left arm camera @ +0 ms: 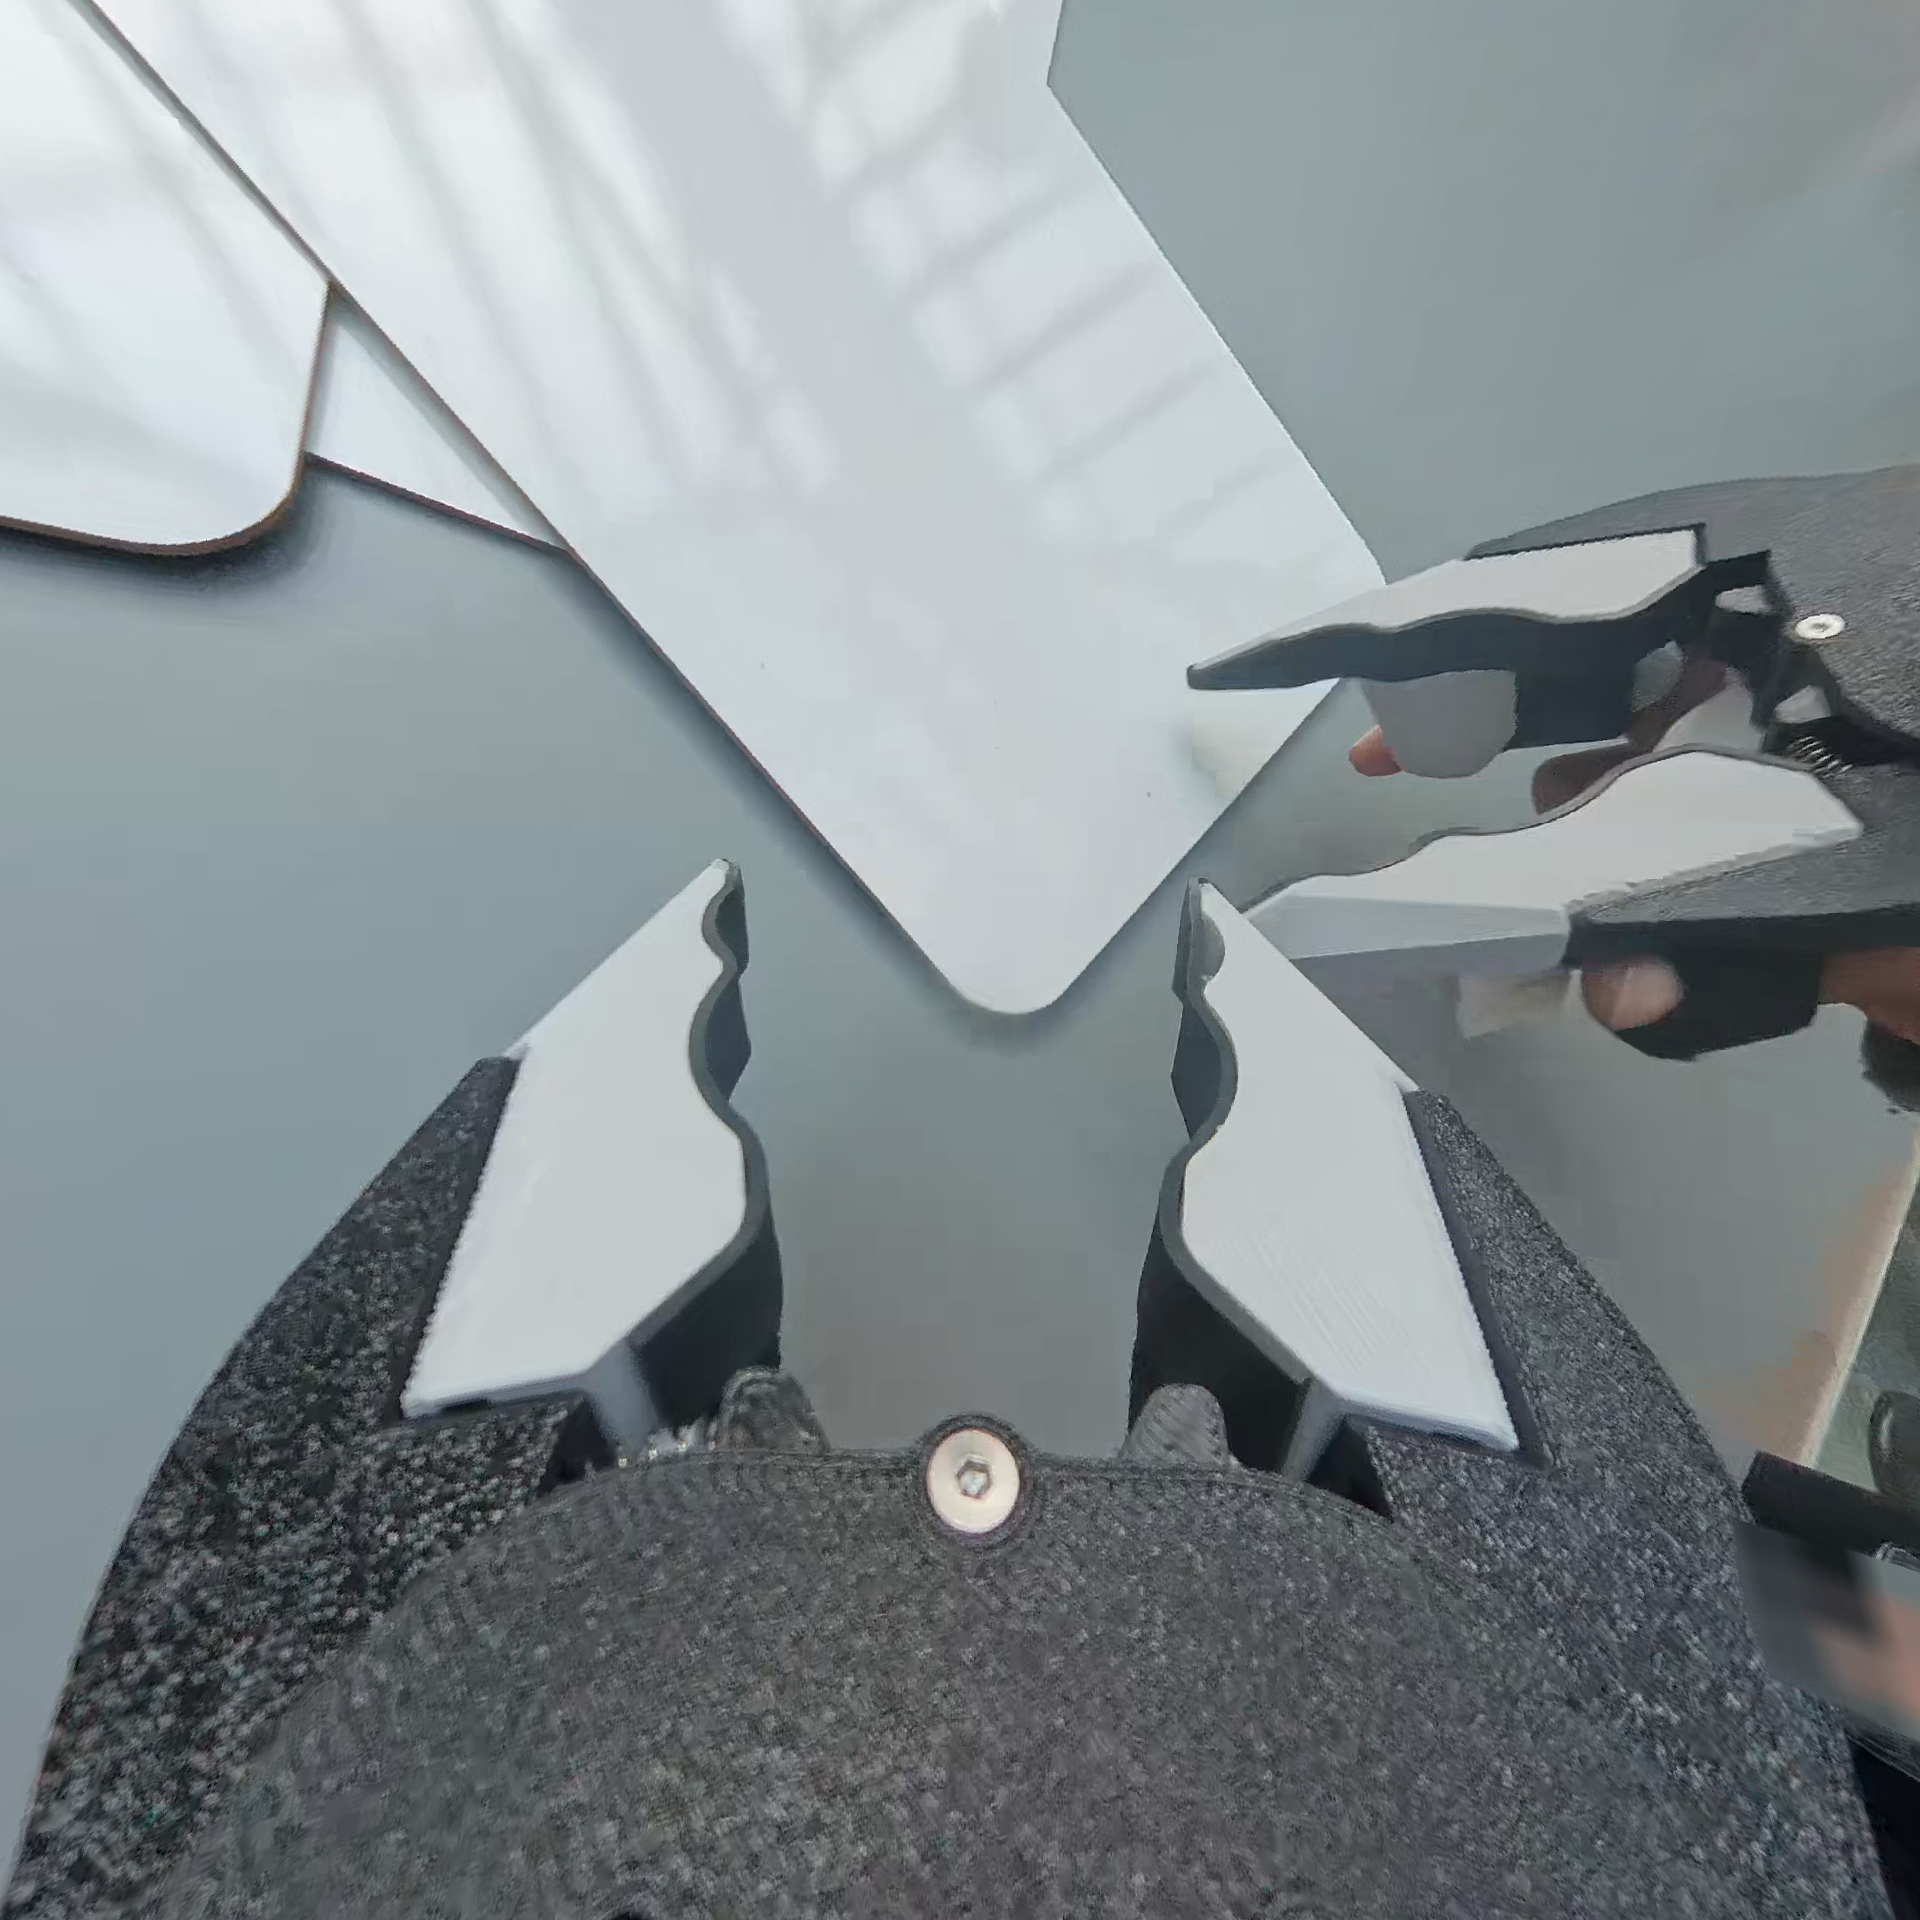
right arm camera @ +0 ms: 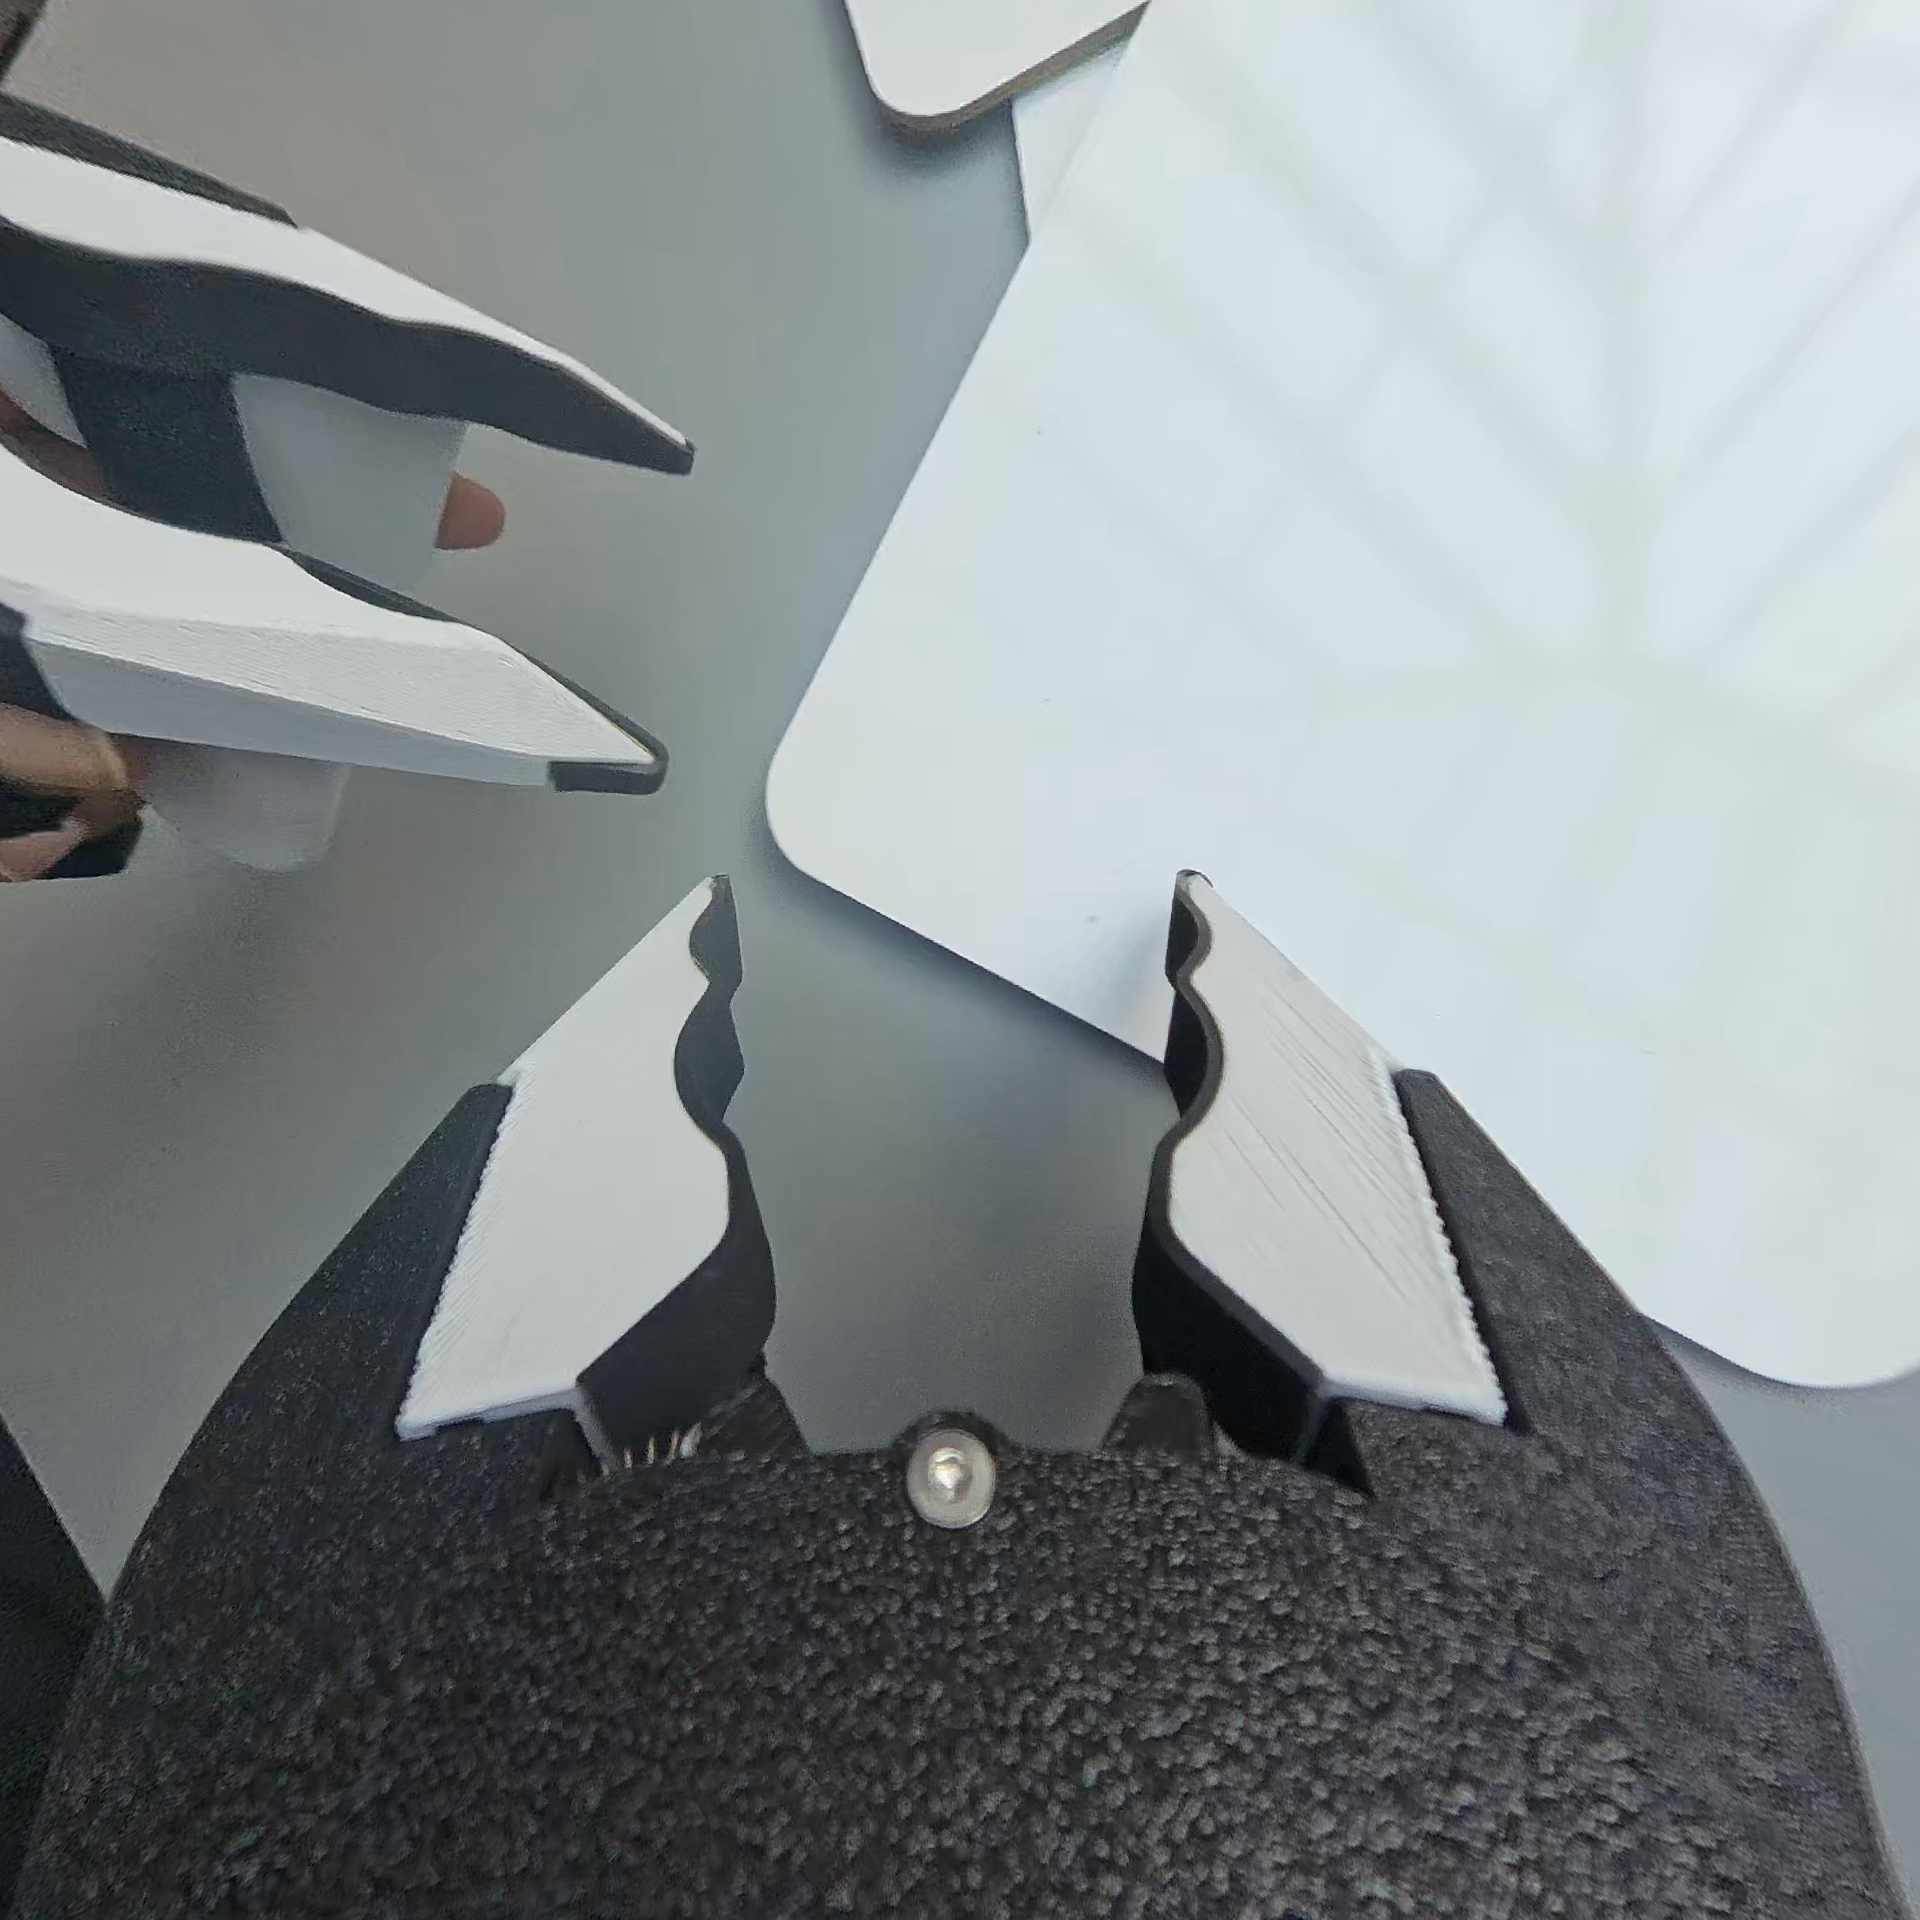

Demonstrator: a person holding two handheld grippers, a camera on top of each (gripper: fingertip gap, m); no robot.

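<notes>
My left gripper (left arm camera: 961, 883) is open and empty above a grey tabletop (left arm camera: 260, 831), its tips just short of the rounded corner of a large white board (left arm camera: 831, 468). My right gripper (right arm camera: 951, 883) is open and empty too, beside the same white board (right arm camera: 1455, 623), whose rounded corner lies just left of the right finger. The right gripper also shows at the right of the left wrist view (left arm camera: 1236, 784), open, held by a gloved hand. The left gripper also shows at the left of the right wrist view (right arm camera: 670, 613), open.
A second white board with a brown edge and rounded corner (left arm camera: 135, 343) lies at the far left, over a thin white sheet (left arm camera: 416, 436). It also shows at the top of the right wrist view (right arm camera: 987, 52). The table's edge (left arm camera: 1860, 1299) runs at the right.
</notes>
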